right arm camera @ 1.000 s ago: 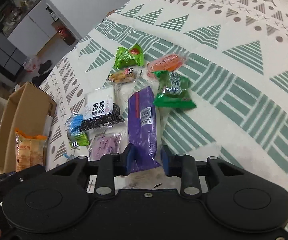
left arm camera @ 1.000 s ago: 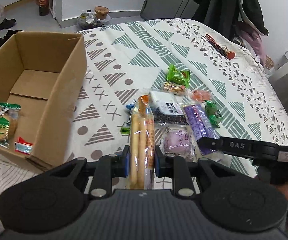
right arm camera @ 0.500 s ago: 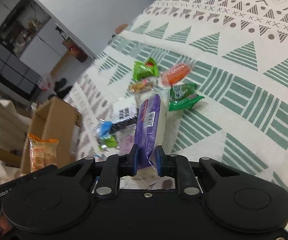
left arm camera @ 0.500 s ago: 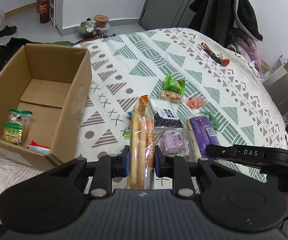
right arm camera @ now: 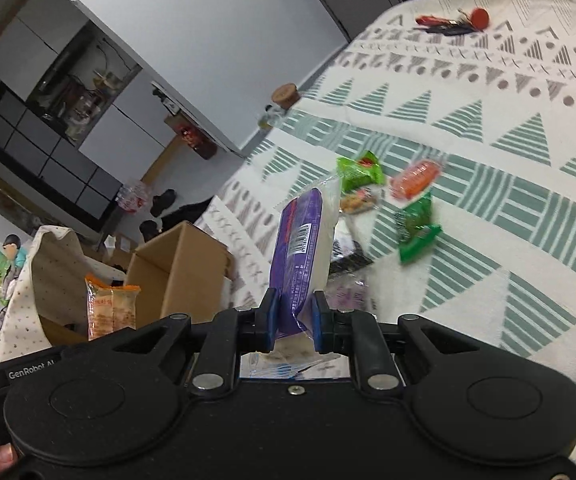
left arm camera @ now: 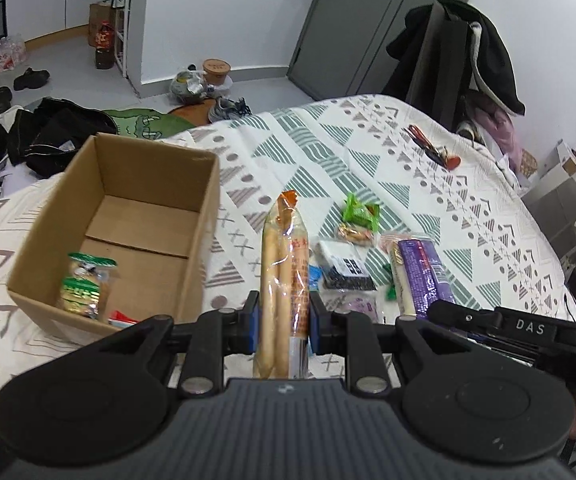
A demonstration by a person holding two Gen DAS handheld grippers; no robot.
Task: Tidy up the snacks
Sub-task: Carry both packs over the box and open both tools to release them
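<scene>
A long clear-wrapped breadstick pack (left arm camera: pixel 283 280) is pinched in the left gripper (left arm camera: pixel 280 322) and a purple-and-white packet (right arm camera: pixel 302 248), just clamped by the right gripper (right arm camera: pixel 292 316), is lifted off the bed (right arm camera: pixel 508 184), ready for the brown cardboard box (left arm camera: pixel 135 184).

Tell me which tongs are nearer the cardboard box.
Left. The left tongs, shut on the breadstick pack, sit right beside the cardboard box. The right tongs, holding the purple packet, are farther off, beyond them.
</scene>
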